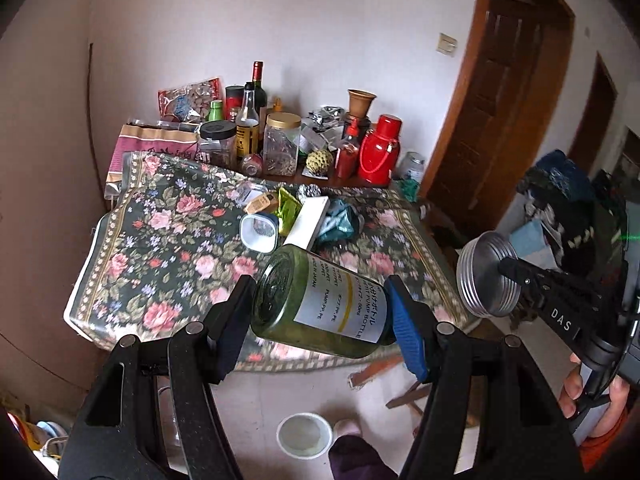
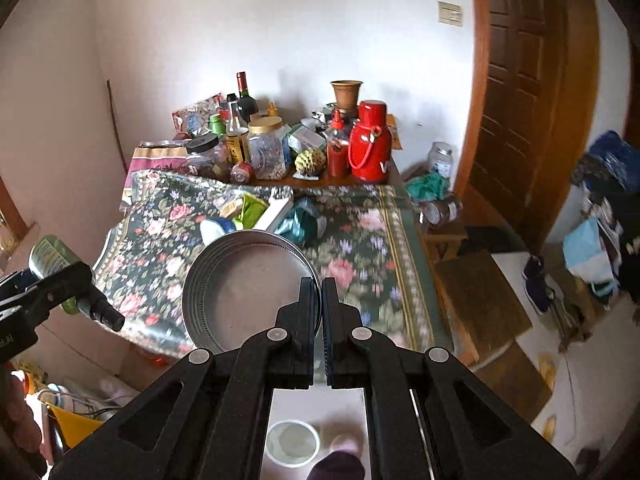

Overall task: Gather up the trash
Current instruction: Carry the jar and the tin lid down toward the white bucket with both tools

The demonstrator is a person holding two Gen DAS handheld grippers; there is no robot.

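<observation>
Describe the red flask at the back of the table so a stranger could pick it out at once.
Start at the table with the floral cloth and look to its bare far edge by the white wall, where jars and bottles crowd together. At the right end of that row stands the glossy red metal flask, beside a slim red sauce bottle. It alone has a looped red handle.
</observation>
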